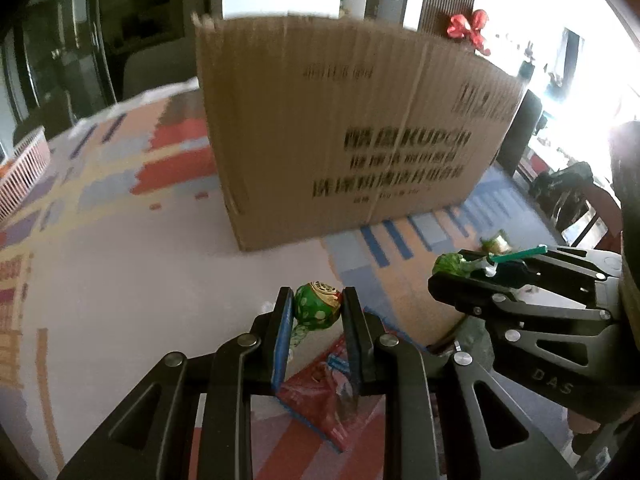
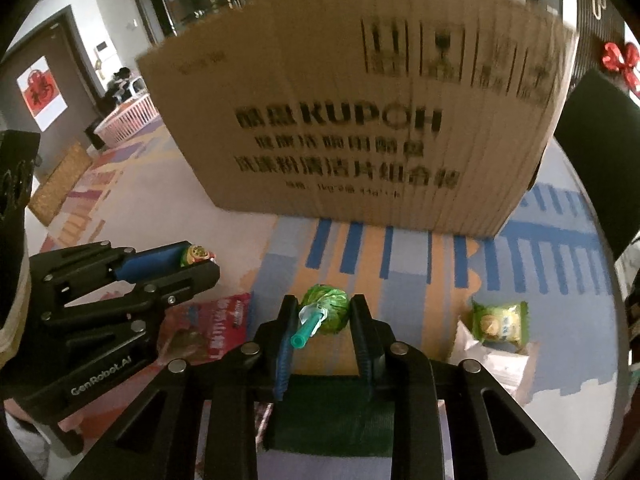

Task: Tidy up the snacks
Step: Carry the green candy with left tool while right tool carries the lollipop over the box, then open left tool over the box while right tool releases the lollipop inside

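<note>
Your left gripper (image 1: 316,312) clamps a spotted lollipop (image 1: 318,310); your right gripper (image 2: 325,314) clamps a green lollipop (image 2: 326,312). Only the right view shows the yellow-green packet (image 2: 498,322) near the tablecloth's (image 2: 400,280) right edge; the carton's (image 2: 352,120) inside is hidden.

This is a home, a lived-in room of a flat. A table (image 1: 120,272) spread with a cloth of coloured blocks and stripes carries a cardboard box (image 1: 352,132) near its far edge. A red paper with a character hangs on a dark door (image 2: 42,94). A red bow (image 2: 620,62) decorates a slatted wall panel. A white and pink play fence (image 2: 128,118) stands on the floor beyond the table's left edge, and a glass-fronted cabinet (image 1: 60,48) lines the wall behind.
</note>
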